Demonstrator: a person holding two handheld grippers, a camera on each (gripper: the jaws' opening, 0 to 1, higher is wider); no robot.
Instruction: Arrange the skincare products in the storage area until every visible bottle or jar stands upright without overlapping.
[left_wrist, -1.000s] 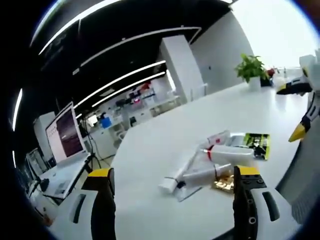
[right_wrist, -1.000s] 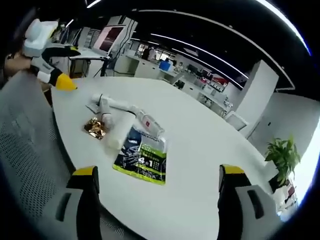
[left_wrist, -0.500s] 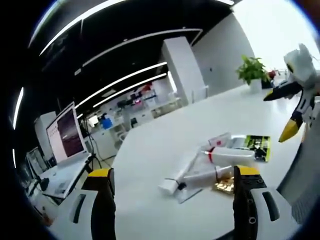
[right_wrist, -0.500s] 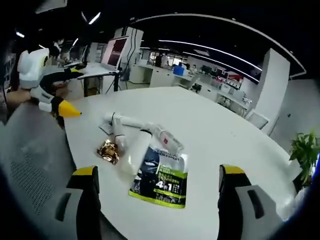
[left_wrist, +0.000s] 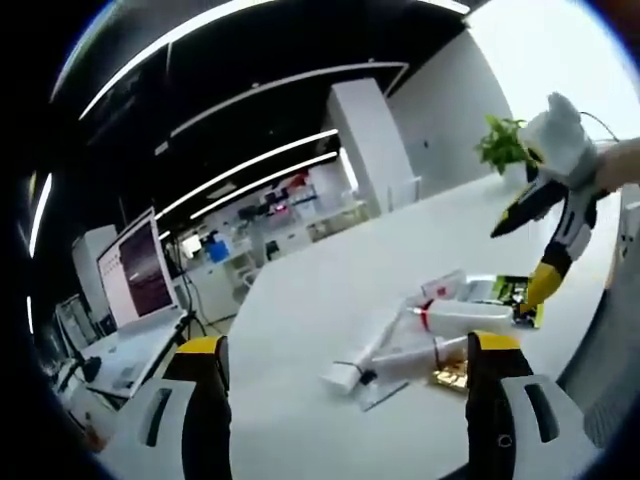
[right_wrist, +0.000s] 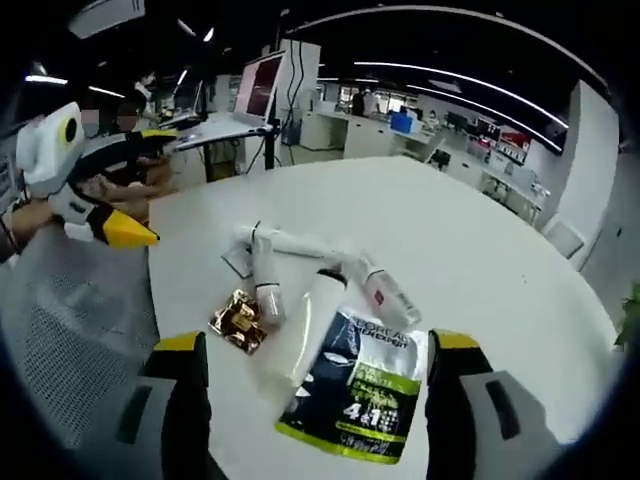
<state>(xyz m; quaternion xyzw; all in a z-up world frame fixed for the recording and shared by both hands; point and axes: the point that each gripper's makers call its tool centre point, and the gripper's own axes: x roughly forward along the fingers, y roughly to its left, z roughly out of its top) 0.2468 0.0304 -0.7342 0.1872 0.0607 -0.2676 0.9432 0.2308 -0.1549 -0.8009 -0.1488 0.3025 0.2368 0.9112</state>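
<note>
Skincare tubes lie flat in a loose cluster on the white round counter (right_wrist: 470, 240), none upright. In the right gripper view, a fat white plastic tube with a dark cap (right_wrist: 300, 330) runs lengthwise away from the camera, its cap end pointing away, between the jaws of the right tool (right_wrist: 315, 360), which stand wide apart with nothing held. A slim white tube (right_wrist: 266, 285) lies just left of it, also pointing away. A long thin white tube (right_wrist: 295, 243) crosses behind them, and a short white tube with red print (right_wrist: 388, 293) angles off to the right. A dark sachet with a green band (right_wrist: 360, 385) overlaps the fat tube's right side. A crumpled gold foil packet (right_wrist: 238, 321) sits left of the tubes. The left tool (left_wrist: 345, 385) hovers near the counter edge, jaws spread and empty; the cluster lies between and beyond its tips.
</note>
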